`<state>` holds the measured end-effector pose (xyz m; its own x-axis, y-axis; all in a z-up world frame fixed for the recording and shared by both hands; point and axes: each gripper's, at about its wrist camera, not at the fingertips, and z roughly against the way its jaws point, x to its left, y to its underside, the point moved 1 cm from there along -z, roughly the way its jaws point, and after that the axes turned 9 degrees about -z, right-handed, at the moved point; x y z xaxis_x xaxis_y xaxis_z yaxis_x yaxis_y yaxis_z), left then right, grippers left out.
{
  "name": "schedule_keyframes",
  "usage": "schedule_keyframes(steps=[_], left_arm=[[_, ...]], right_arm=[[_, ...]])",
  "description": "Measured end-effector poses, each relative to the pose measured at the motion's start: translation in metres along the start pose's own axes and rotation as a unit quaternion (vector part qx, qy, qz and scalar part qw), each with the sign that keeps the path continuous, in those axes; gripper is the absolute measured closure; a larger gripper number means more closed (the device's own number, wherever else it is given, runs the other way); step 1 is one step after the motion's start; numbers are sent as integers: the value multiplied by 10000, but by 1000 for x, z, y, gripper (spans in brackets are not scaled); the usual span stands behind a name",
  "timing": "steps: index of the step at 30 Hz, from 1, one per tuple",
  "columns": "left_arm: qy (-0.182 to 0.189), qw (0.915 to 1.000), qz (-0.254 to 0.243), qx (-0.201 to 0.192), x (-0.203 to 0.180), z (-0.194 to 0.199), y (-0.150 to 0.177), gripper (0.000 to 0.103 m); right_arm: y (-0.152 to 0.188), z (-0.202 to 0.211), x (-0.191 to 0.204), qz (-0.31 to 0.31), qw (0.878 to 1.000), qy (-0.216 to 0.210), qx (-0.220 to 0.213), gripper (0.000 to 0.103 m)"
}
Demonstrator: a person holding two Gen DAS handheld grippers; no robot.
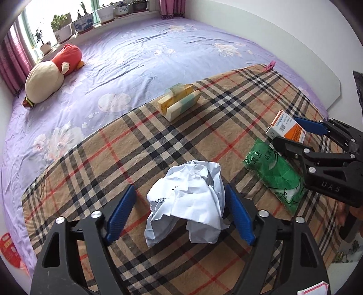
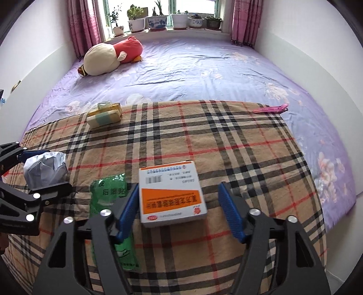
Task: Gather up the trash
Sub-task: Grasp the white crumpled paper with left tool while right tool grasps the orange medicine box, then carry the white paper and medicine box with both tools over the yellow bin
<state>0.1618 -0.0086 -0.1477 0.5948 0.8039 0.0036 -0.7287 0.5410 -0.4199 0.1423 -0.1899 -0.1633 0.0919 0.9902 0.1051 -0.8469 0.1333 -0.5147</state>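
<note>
A crumpled white paper [image 1: 190, 199] lies on the plaid cloth [image 1: 158, 154] between the open blue fingers of my left gripper [image 1: 179, 192]; the right finger touches it. It also shows in the right wrist view [image 2: 45, 169]. A white and orange medicine box [image 2: 171, 195] lies flat between the open fingers of my right gripper [image 2: 179, 192], with gaps on both sides. The box [image 1: 287, 128] and the right gripper [image 1: 292, 131] also show in the left wrist view. A green plastic packet [image 1: 275, 174] lies between the two, partly under my right gripper's left finger [image 2: 106, 204].
A yellow and green box [image 1: 179, 101] sits at the cloth's far edge on the purple bedsheet [image 1: 136, 56]. A pink clip [image 2: 271, 109] lies at the cloth's far right corner. A plush toy [image 2: 111, 56] lies near the window with potted plants [image 2: 158, 19].
</note>
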Motion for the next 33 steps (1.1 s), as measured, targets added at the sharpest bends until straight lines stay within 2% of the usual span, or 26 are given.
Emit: schedule_keyframes(steps=[4,7,20,29,33], left_arm=[[5,10000,-46,-23,1,3,-1,47],[26,10000,-22,-20,4,4,0,50],[302,9994,-179,-81,-13,24,6,52],[617,9957,-667,-164,-62,42,0,52],[777,9912,-1051,-186,-98,45,-7,52]], right_arm=[[2,3,1,-87,9999,64,45,47],[4,4,0,-159,9998,100,70,48],[38,40,-13,-566,9980,205,203,48],[71,86,-41,-1165,9927,305,96,48],[87,108,-62,-1490,9880,404,-14,48]])
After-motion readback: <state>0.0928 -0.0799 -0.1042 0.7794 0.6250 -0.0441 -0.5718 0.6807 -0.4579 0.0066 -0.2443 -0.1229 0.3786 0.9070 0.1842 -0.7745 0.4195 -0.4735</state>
